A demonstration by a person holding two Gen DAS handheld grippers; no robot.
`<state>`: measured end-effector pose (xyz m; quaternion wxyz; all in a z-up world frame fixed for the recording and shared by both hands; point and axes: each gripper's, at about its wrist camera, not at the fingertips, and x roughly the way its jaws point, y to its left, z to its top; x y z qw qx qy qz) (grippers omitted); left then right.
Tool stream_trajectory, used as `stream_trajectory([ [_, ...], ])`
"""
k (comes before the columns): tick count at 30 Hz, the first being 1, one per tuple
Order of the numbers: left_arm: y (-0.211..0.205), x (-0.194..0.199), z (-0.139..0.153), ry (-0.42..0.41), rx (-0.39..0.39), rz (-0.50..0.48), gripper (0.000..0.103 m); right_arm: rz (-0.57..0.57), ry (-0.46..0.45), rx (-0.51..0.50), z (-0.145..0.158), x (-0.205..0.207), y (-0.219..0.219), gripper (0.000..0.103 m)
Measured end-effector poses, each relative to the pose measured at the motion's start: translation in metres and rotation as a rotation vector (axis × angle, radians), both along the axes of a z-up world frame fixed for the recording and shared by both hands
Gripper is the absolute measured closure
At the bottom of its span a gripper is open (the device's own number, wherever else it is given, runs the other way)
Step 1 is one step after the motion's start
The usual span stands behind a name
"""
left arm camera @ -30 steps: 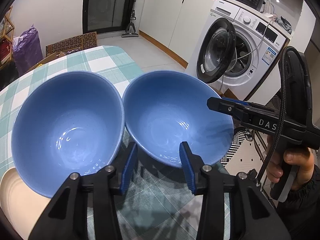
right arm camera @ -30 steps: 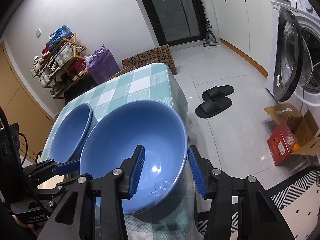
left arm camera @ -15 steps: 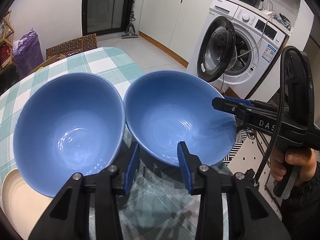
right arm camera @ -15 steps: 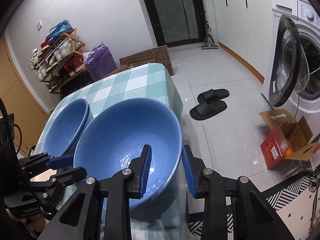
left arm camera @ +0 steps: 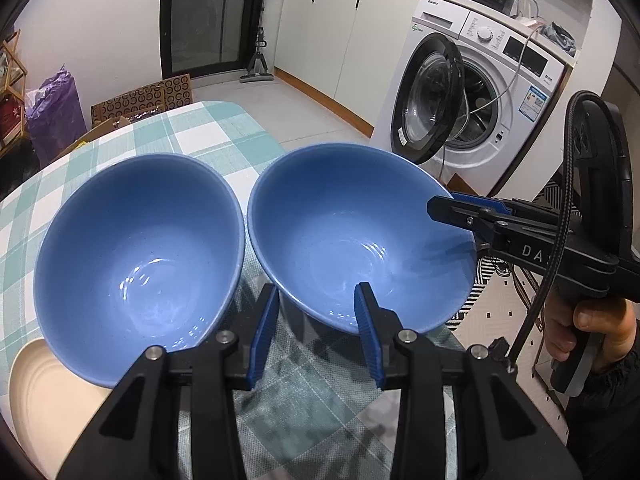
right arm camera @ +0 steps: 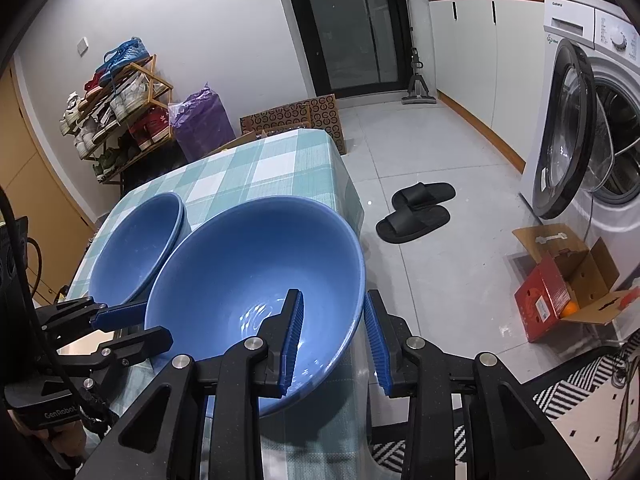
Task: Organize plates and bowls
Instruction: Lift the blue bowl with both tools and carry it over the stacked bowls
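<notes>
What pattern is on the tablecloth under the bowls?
The tablecloth has a teal, white and grey check, clearest in the right wrist view.

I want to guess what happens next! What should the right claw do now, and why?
Probably squeeze shut. The right claw sits astride the nearer blue bowl's rim, one finger inside, the other outside, with a gap left, so closing should grip it.

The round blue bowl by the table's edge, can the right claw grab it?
Probably yes. The right claw is open with the round blue bowl's rim between its fingers, and nothing blocks it.
</notes>
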<state>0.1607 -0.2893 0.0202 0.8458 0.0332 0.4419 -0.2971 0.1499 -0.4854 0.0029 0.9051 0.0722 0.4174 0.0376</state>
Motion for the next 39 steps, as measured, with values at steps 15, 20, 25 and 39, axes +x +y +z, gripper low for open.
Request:
stream_trajectory([
  [15, 0.002, -0.015, 0.023, -0.052, -0.025, -0.016, 0.066, -0.016, -0.074, -0.028, 0.032, -0.023, 0.0, 0.07],
  [20, 0.006, -0.019, 0.032, -0.07, -0.037, -0.015, 0.066, -0.016, -0.094, -0.037, 0.045, -0.031, 0.003, 0.07],
  [25, 0.013, -0.023, 0.04, -0.089, -0.046, -0.008, 0.066, -0.011, -0.12, -0.046, 0.058, -0.039, 0.007, 0.07],
  [39, 0.034, -0.026, 0.063, -0.14, -0.078, 0.025, 0.066, 0.012, -0.18, -0.061, 0.088, -0.046, 0.034, 0.07],
])
